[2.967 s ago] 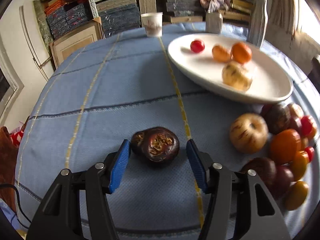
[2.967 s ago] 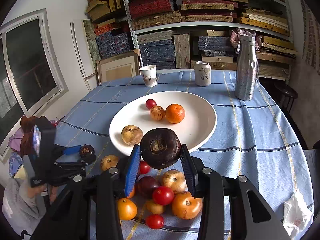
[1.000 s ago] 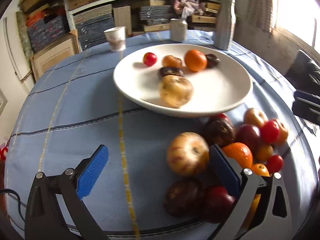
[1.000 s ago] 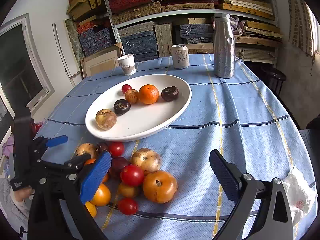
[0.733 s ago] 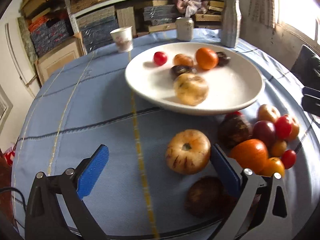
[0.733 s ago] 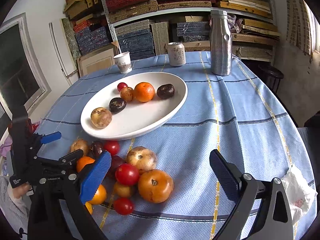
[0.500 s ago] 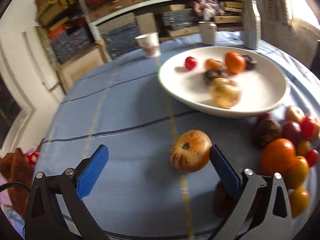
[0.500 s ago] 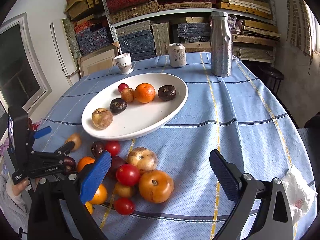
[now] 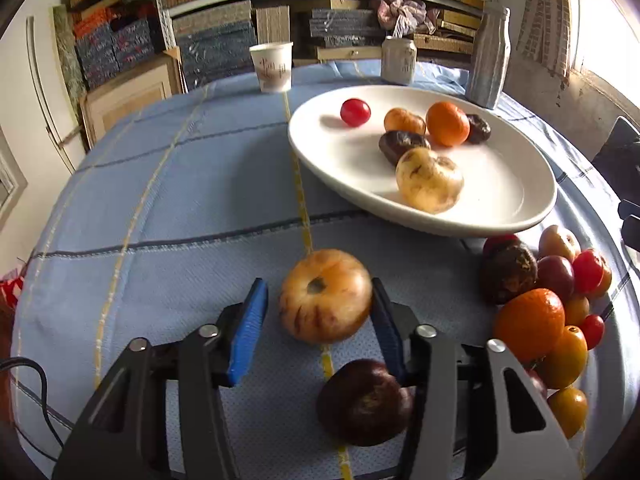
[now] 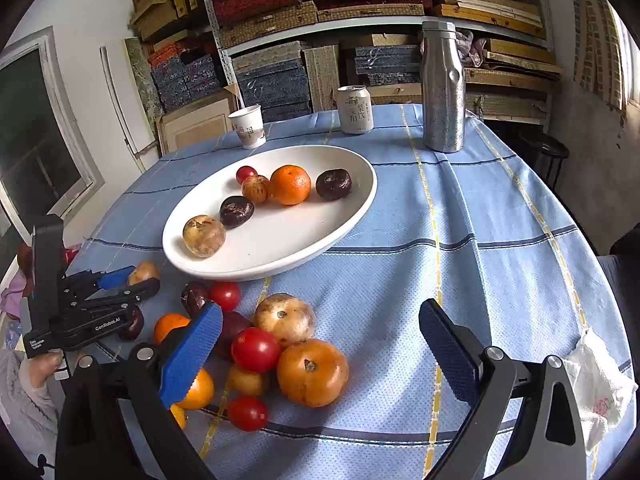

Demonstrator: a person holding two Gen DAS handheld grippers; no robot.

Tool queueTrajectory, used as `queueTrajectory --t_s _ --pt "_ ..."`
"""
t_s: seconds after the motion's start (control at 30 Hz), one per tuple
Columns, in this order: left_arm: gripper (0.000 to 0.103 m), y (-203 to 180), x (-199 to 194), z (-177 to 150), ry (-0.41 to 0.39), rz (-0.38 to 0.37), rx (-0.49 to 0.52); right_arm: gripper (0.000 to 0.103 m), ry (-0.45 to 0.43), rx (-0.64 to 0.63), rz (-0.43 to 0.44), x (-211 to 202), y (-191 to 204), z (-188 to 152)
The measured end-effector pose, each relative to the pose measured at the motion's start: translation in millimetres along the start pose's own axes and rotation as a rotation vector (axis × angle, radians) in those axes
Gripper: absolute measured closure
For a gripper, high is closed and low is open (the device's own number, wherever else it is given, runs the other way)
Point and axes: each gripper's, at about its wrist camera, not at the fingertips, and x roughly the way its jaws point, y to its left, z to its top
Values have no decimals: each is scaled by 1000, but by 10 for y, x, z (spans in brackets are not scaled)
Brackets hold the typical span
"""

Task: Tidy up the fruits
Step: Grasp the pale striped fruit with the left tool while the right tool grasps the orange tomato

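A white plate [image 9: 516, 208] [image 10: 280, 256] on the blue tablecloth holds several fruits. My left gripper [image 9: 320, 312] sits low over the cloth, its jaws narrowed around a pale yellow-pink round fruit [image 9: 325, 295]; the right pad touches it, a small gap shows at the left pad. A dark purple fruit [image 9: 364, 402] lies under the right finger. The left gripper also shows in the right wrist view [image 10: 132, 278] with the pale fruit [image 10: 143, 272]. My right gripper [image 10: 320, 344] is wide open and empty above a pile of loose fruits [image 10: 280, 352].
A paper cup [image 10: 248, 126], a drink can [image 10: 355, 109] and a steel bottle [image 10: 442, 88] stand behind the plate. More loose fruits [image 9: 548, 300] lie right of my left gripper. A crumpled tissue [image 10: 596, 384] lies at the table's right edge.
My left gripper has narrowed from wide open and moved in around the pale round fruit. The right gripper stays open, almost still.
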Motion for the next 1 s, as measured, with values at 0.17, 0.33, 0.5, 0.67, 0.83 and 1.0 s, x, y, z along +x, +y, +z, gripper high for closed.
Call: queueTrajectory --t_s 0.17,0.33,0.5,0.67,0.83,1.0 --pt "56 63 -13 9 -20 0 -36 3 5 -1 2 7 1 -6" --pt "61 13 -10 -8 -8 12 -15 3 1 1 12 -17 -5 -26" --pt "62 50 -80 -73 -5 32 -31 4 -3 21 30 -126 -92 -188" --pt "62 141 -149 -126 -10 35 -59 22 31 10 20 -119 -120 -343" --pt "62 150 -123 -131 0 33 -59 45 80 -63 -28 32 7 -408" --pt "62 162 -119 -137 1 27 -64 53 101 -72 0 95 35 -407"
